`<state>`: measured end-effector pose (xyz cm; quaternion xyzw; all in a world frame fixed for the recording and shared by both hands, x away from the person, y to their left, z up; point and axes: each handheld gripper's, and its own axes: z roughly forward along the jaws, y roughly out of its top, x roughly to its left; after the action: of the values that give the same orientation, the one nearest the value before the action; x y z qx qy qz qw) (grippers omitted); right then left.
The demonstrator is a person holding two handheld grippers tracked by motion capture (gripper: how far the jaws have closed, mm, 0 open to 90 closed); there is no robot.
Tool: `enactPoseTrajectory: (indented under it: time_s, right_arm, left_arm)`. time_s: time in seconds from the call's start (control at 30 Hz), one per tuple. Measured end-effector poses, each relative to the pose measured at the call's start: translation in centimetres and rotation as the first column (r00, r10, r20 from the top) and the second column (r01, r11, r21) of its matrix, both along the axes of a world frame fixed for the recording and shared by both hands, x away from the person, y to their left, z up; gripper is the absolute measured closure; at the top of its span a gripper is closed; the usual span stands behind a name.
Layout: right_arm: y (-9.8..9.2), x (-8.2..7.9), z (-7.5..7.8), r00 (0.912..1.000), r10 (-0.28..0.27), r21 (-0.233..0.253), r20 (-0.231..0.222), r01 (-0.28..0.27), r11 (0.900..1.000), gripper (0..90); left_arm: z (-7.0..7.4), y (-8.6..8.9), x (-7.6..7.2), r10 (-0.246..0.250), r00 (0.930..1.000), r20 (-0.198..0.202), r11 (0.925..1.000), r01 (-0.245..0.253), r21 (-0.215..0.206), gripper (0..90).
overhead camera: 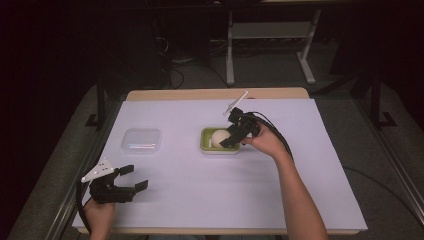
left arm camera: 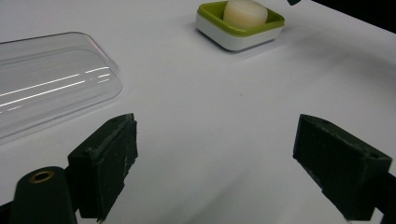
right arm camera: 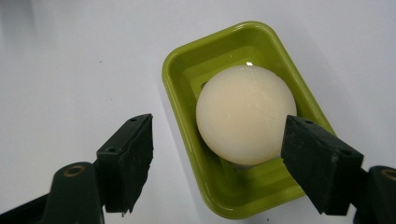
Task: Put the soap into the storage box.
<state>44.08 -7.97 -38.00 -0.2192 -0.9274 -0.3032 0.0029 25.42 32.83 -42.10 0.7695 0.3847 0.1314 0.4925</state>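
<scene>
A round cream-white soap (overhead camera: pixel 219 137) (right arm camera: pixel 246 120) (left arm camera: pixel 245 12) lies in a green soap dish (overhead camera: pixel 206 145) (right arm camera: pixel 187 60) (left arm camera: pixel 212 21) near the middle of the white table. My right gripper (overhead camera: pixel 229 141) (right arm camera: pixel 217 158) hangs open just above the dish, one jaw beside the soap and the other out over the table, nothing held. A clear plastic lid (overhead camera: pixel 142 140) (left arm camera: pixel 42 84) lies flat to the left of the dish. My left gripper (overhead camera: pixel 134 178) (left arm camera: pixel 215 163) rests open low at the front left, empty, pointing toward the lid and dish.
White paper (overhead camera: pixel 175 190) covers the table (overhead camera: pixel 215 94), whose wooden edge shows at the back. Dark floor, cables and a white table frame (overhead camera: pixel 270 35) lie beyond. Cables trail from both grippers.
</scene>
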Motion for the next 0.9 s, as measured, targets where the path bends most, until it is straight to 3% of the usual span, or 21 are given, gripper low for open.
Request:
enactPoseTrajectory:
  time_s: [0.9]
  right_arm:
    - [-1.7,-2.9,-0.4,0.9995,0.024,0.035,0.019,-0.024,0.999,24.4]
  left_arm:
    - [0.0,-0.1,0.0,-0.006,1.0,0.003,1.0,0.006,0.005,13.2]
